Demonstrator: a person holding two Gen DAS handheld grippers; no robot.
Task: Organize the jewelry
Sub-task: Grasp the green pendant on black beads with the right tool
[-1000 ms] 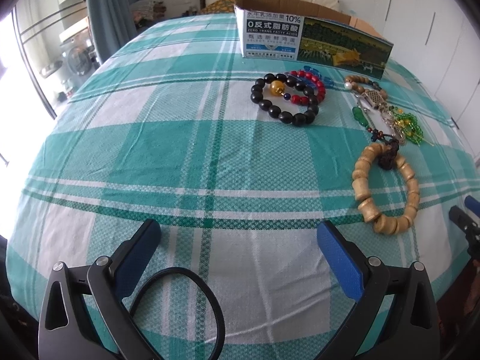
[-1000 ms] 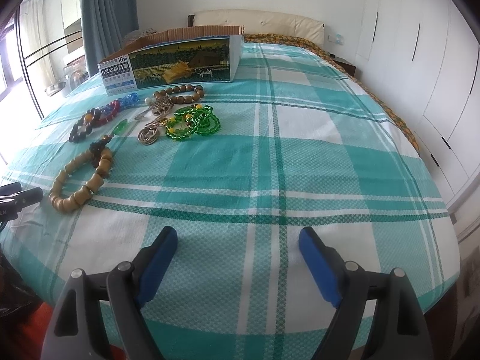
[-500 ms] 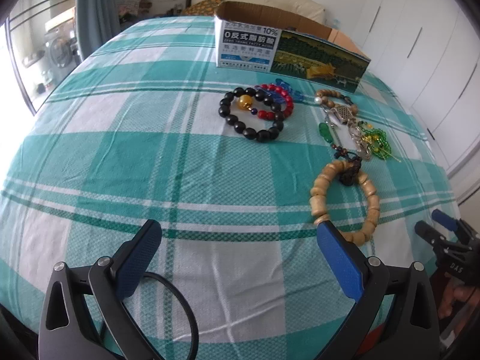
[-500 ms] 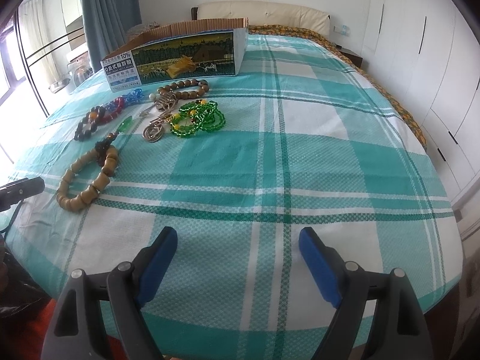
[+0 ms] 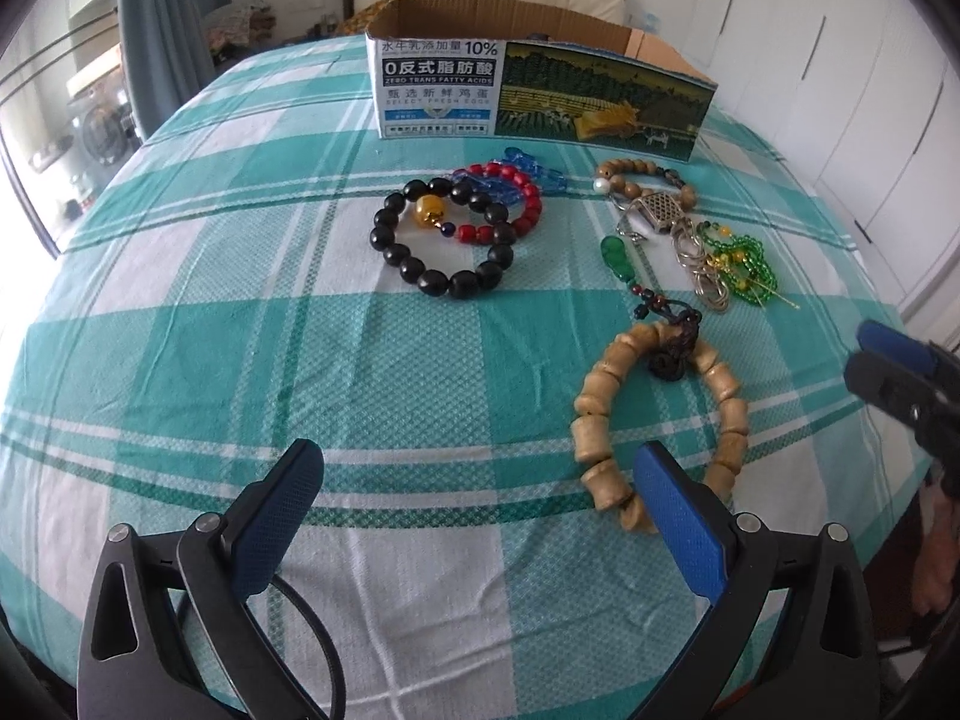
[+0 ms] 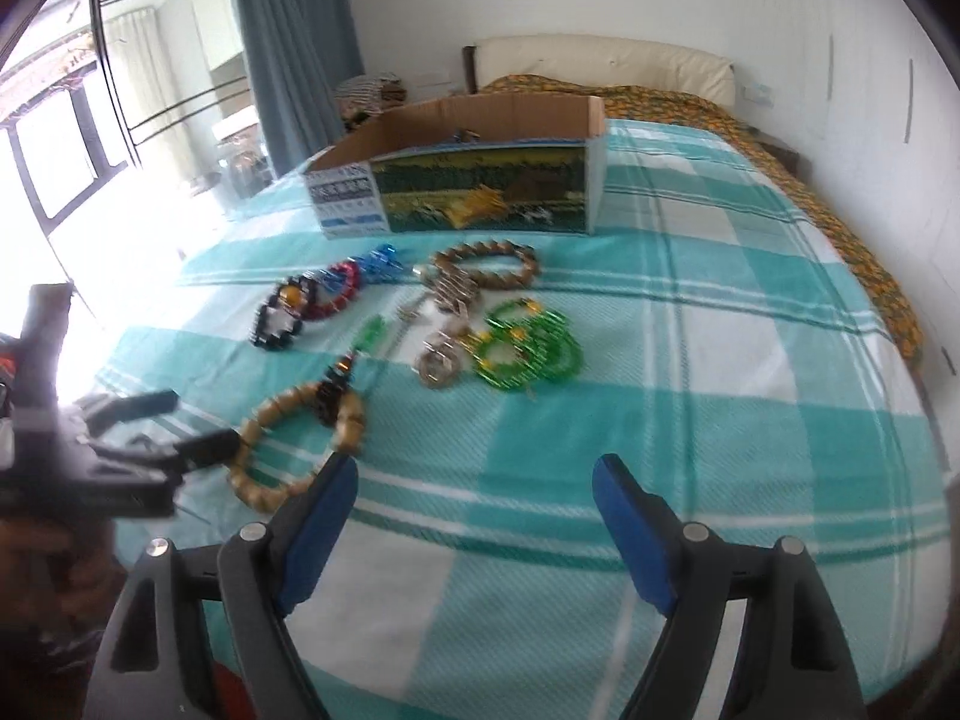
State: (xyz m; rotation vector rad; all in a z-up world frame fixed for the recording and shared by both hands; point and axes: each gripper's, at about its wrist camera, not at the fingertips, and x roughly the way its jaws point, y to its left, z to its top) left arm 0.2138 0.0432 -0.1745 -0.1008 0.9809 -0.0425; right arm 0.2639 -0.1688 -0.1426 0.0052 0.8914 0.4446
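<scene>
The left gripper (image 5: 480,516) hangs wide open over the checked bedspread (image 5: 240,360) with nothing between its blue pads; its right pad (image 5: 678,516) sits just over the near rim of the big wooden bracelet (image 5: 660,420), which lies at about one o'clock from the jaws. The right gripper (image 6: 474,516) is also released and empty, though its jaws have just been closing a little, with only cloth between them. From its own view the same wooden bracelet (image 6: 294,438) lies at ten o'clock, close to the left pad.

Farther out, at twelve o'clock from the left gripper, lies the black bead bracelet (image 5: 447,237), overlapping a red bead bracelet (image 5: 510,198) and some blue beads (image 5: 534,171). At one o'clock past the wooden bracelet is a tangle: a small brown bead bracelet (image 5: 642,177), a metal chain (image 5: 702,264), a green pendant (image 5: 615,252) and green beads (image 5: 741,258). Behind them all stands the open cardboard box (image 5: 540,90), the likely place to put things.

The step in hand looks like a first pick, and the wooden bracelet is nearest. A good grasp would straddle one side of the ring, pads on either side of a few beads, and close firmly since round beads can roll out. Its dark knotted tassel (image 5: 675,351) should come up freely; the beaded cord of the green pendant runs down close beside it, so a slow lift lets any snag show early.
</scene>
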